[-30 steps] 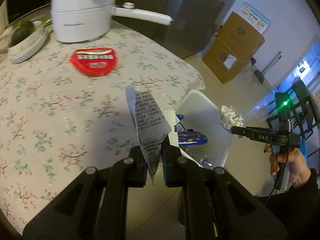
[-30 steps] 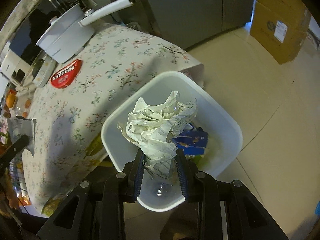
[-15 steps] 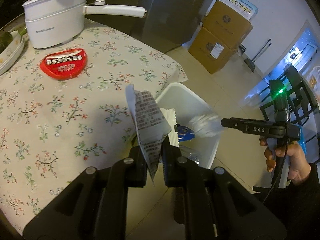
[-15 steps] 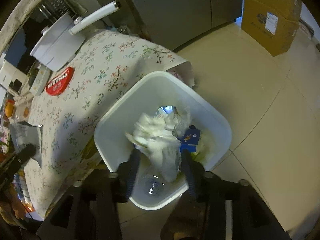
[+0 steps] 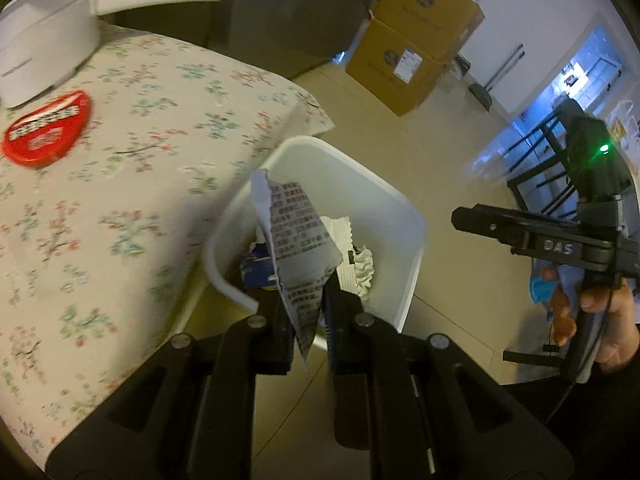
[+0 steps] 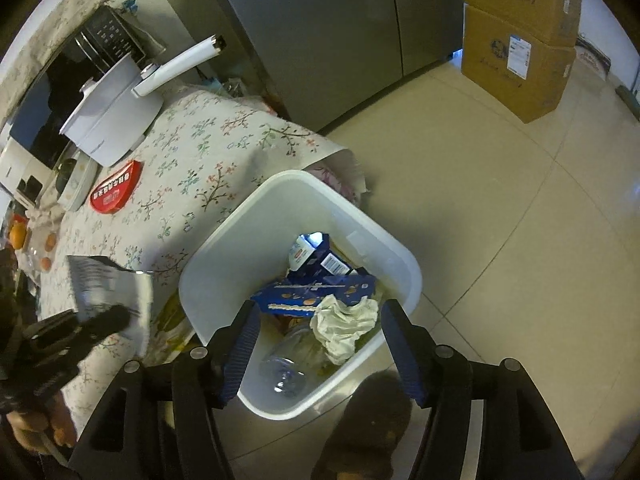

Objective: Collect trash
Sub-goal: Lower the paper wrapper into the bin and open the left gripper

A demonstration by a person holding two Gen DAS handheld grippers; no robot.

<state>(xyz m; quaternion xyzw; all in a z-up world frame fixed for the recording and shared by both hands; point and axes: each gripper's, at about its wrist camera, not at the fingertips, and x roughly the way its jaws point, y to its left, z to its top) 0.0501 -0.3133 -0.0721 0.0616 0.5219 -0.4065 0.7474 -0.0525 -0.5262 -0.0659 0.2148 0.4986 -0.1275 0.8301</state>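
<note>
Trash: a torn printed wrapper (image 5: 298, 248), silver with rows of dark text, is clenched between the narrow jaws of the left gripper (image 5: 306, 312), held above the near edge of a white plastic bin (image 6: 236, 236). The bin stands on a pale tiled floor (image 6: 520, 240), tucked against the corner of a table. Inside it lie a crumpled ball of white paper (image 6: 346, 324), a blue biscuit box (image 6: 320, 292), a small blue carton (image 6: 310, 252) and a clear plastic bottle (image 6: 286, 364).

The right gripper (image 6: 320, 352) hangs over the bin with its blue-padded jaws opening and nothing pinched between them; the paper ball rests loose in the bin below. In the left wrist view this gripper appears from the side, held by a hand (image 5: 608, 320) with a dark sleeve.

The table wears a cream cloth (image 6: 200, 152) printed with small flowering branches, its corner drooping beside the bin. On it sit a white electric pot (image 6: 116, 120) with a long white handle and a red lid (image 6: 114, 194) with white lettering. Behind the table stands a tall grey cabinet or fridge (image 6: 340, 32). Two stacked cardboard boxes (image 6: 520, 40) rest on the floor against a white wall.
</note>
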